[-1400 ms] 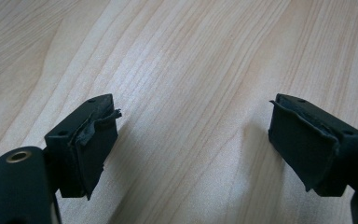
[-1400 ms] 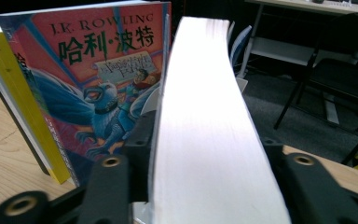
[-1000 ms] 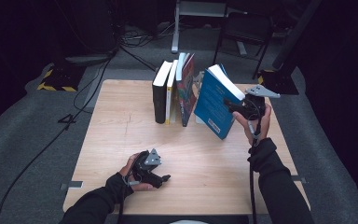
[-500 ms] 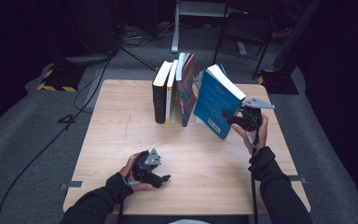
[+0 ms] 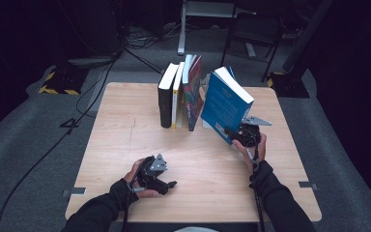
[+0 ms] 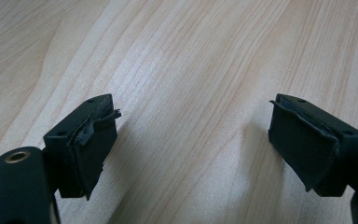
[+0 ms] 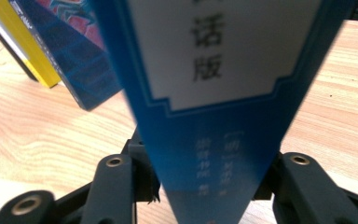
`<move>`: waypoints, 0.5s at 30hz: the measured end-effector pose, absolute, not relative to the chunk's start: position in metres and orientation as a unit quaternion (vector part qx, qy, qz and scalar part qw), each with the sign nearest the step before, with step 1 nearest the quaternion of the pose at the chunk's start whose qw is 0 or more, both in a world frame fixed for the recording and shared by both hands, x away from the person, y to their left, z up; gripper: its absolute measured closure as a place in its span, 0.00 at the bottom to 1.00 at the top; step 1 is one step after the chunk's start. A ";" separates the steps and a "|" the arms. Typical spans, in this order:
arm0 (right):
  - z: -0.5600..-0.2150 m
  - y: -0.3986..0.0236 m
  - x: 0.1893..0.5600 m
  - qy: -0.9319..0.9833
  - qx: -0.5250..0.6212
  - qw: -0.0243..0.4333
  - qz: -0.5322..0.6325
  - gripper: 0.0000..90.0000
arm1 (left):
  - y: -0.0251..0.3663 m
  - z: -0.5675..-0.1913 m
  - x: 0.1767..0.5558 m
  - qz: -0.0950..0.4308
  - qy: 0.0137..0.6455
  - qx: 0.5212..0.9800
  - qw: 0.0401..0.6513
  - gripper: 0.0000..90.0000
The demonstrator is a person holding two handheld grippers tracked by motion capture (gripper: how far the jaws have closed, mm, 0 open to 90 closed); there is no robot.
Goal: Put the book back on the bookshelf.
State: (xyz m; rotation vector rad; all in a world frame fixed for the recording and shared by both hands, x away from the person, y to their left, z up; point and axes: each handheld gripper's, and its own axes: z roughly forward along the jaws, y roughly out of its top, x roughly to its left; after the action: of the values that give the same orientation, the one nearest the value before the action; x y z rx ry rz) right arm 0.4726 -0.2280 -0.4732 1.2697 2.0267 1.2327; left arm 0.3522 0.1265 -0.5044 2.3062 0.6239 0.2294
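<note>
Gripping blue book (image 5: 224,110) in right claw (image 5: 235,136), beside book row (image 5: 181,92), bare table (image 5: 125,116) leftward.

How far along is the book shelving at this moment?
Done: three books stand in a row on the table. In hand: the right gripper, jaws just closing, clamps the tilted blue book beside them. Left: standing it against the row. The left gripper rests open.

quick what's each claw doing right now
Left claw: open, holding nothing, low over the table.
Right claw: closed on the blue book.
</note>
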 end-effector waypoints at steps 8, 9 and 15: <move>-0.476 -0.203 0.469 0.707 0.486 0.272 0.436 0.66 | 0.126 -0.504 0.353 0.089 0.241 0.897 0.361 0.17; -0.475 -0.200 0.471 0.708 0.486 0.273 0.432 0.66 | 0.126 -0.504 0.353 0.090 0.238 0.897 0.361 0.17; -0.476 -0.187 0.480 0.692 0.509 0.285 0.426 0.66 | 0.125 -0.504 0.353 0.087 0.239 0.897 0.362 0.17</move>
State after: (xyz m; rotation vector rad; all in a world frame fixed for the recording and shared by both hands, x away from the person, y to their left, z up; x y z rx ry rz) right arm 0.4795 -0.1871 -0.4756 1.3602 1.8499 1.1389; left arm 0.3530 0.1253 -0.5043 2.3098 0.6161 0.2245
